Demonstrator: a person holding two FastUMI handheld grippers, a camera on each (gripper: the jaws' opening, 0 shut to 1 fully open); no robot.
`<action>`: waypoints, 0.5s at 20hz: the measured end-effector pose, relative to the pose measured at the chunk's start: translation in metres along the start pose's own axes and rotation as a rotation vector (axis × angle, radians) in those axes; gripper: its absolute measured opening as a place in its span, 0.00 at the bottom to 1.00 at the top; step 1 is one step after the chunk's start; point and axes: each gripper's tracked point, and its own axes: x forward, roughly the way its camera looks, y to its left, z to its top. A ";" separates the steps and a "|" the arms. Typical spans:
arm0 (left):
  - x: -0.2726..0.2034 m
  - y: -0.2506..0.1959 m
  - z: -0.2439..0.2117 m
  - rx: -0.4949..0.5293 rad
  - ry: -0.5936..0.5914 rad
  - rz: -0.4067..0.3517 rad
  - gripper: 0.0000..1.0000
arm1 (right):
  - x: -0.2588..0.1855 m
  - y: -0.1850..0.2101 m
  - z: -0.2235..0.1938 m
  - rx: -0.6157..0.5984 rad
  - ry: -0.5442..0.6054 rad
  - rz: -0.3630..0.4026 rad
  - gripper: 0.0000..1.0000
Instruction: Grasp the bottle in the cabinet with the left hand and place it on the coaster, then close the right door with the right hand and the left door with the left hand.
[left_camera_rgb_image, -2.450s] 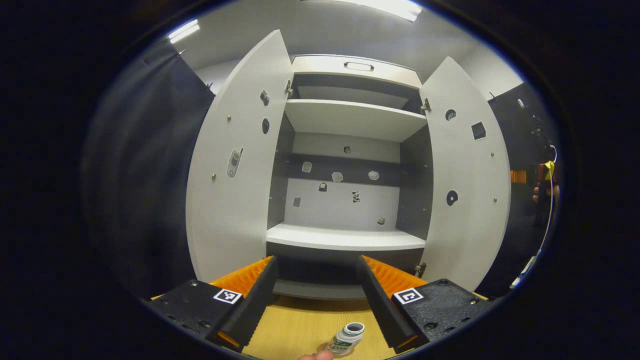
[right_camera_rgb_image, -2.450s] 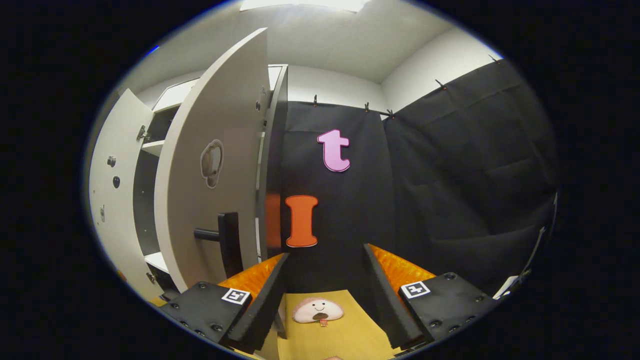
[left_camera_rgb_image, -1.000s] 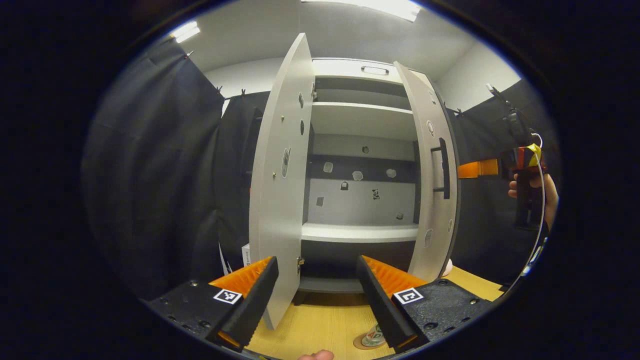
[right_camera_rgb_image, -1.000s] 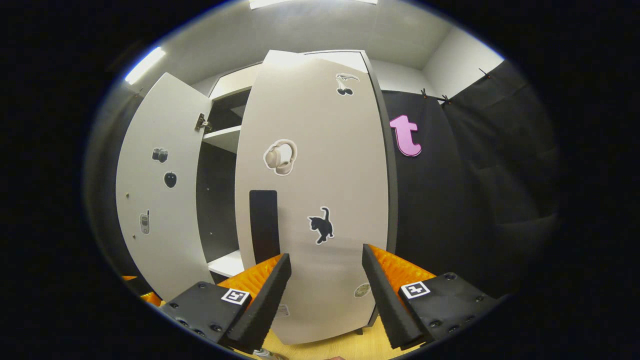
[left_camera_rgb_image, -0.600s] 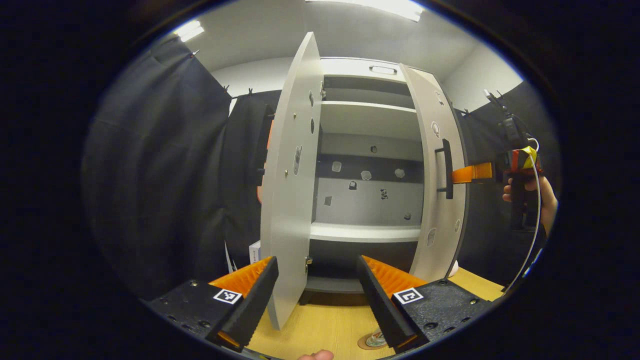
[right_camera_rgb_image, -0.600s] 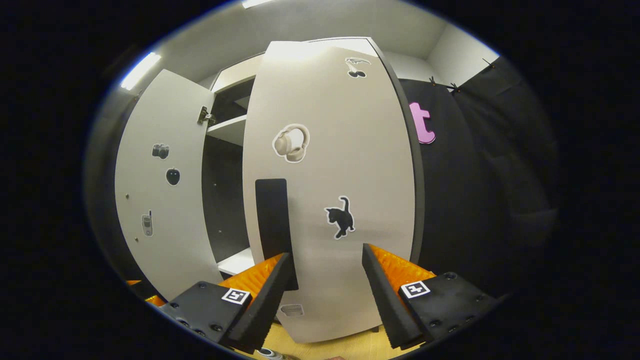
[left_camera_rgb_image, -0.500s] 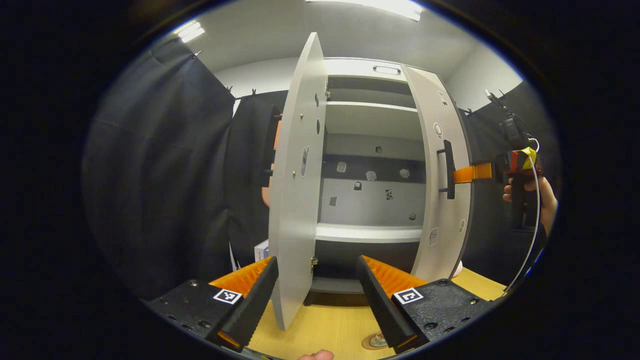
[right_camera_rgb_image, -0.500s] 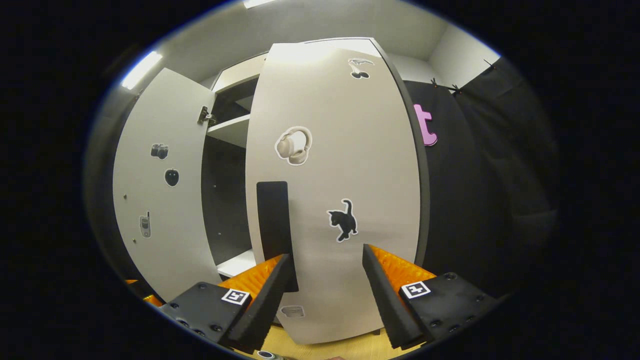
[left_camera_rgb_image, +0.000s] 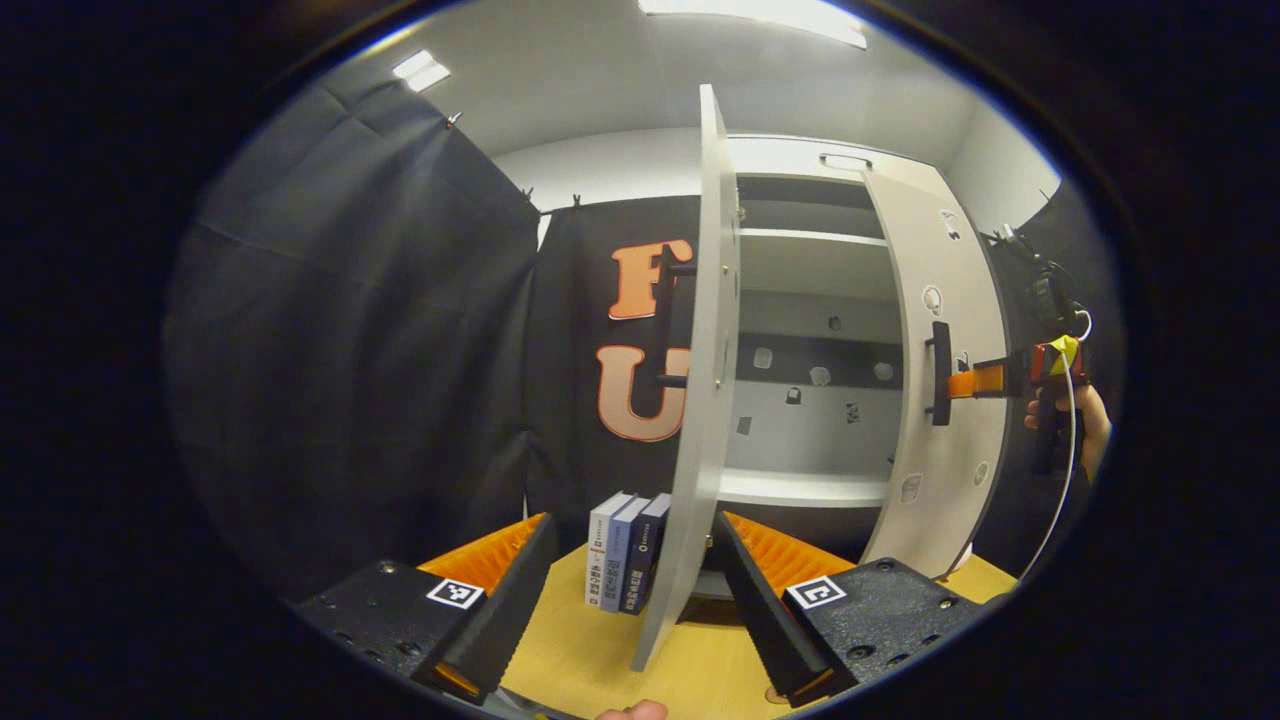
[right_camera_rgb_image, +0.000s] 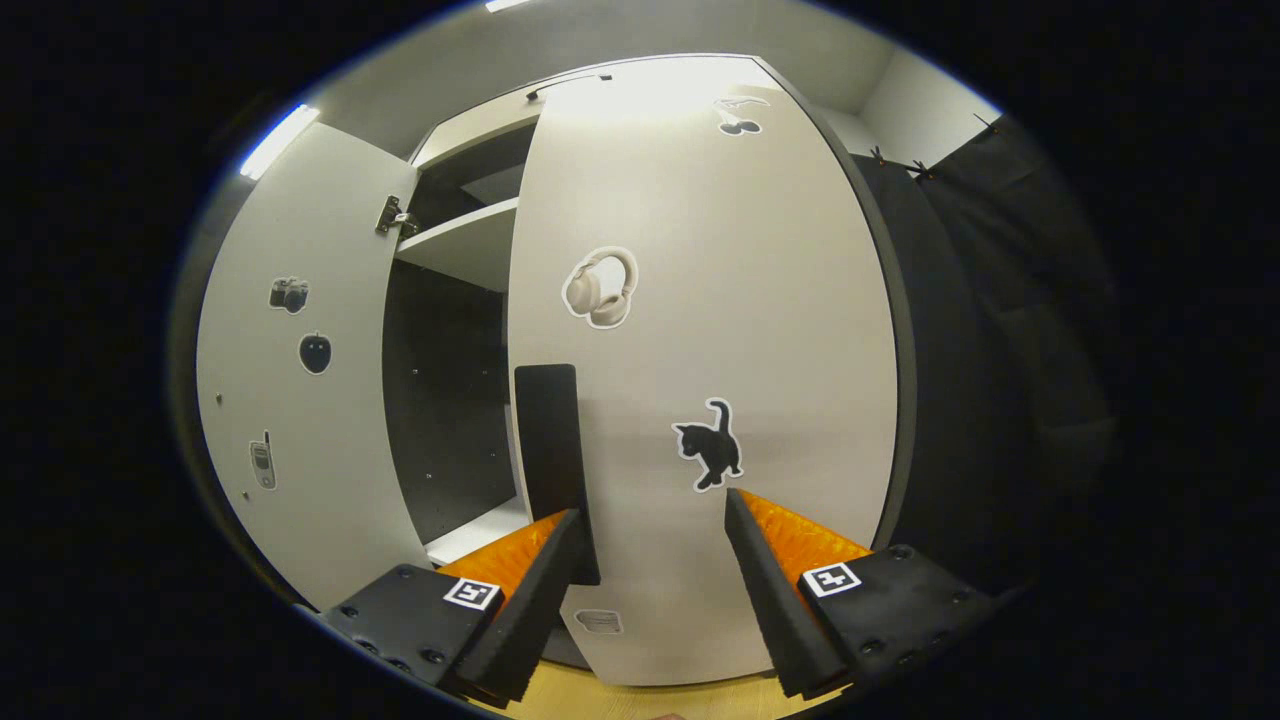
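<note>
**Cabinet doors partly closed, both grippers spread**

Left gripper is seen with its fingers set wide apart and nothing gripped between them. The left door is presented almost edge-on, its lower edge standing between the two fingers; contact with either finger cannot be determined. A dark bar handle is mounted on the door's outer face. Three upright books are placed on the wooden table just beside the door, against the black cloth wall.

Inside the cabinet, a pale shelf is visible between the two doors. A small round edge shows at the bottom of the left gripper view beside one finger; whether it belongs to the coaster cannot be determined, and the bottle's position cannot be determined.

Right gripper is likewise held spread, gripping nothing. Its fingertips are positioned close against the outer face of the right door, just beside the black handle. In the left gripper view the same gripper is seen level with that handle, held by a hand. The right door is swung most of the way in, a dark gap remaining beside it. Headphone, cat and cherry stickers are fixed to its face.
</note>
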 end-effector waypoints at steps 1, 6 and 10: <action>0.000 0.008 0.000 0.005 0.003 0.020 0.95 | 0.002 0.001 -0.001 0.001 -0.001 -0.002 0.94; 0.005 0.036 0.013 0.005 -0.017 0.076 0.95 | 0.006 0.003 -0.002 0.022 0.004 -0.005 0.95; 0.017 0.047 0.021 -0.045 -0.021 0.077 0.94 | 0.006 0.003 -0.003 0.011 0.009 -0.030 0.95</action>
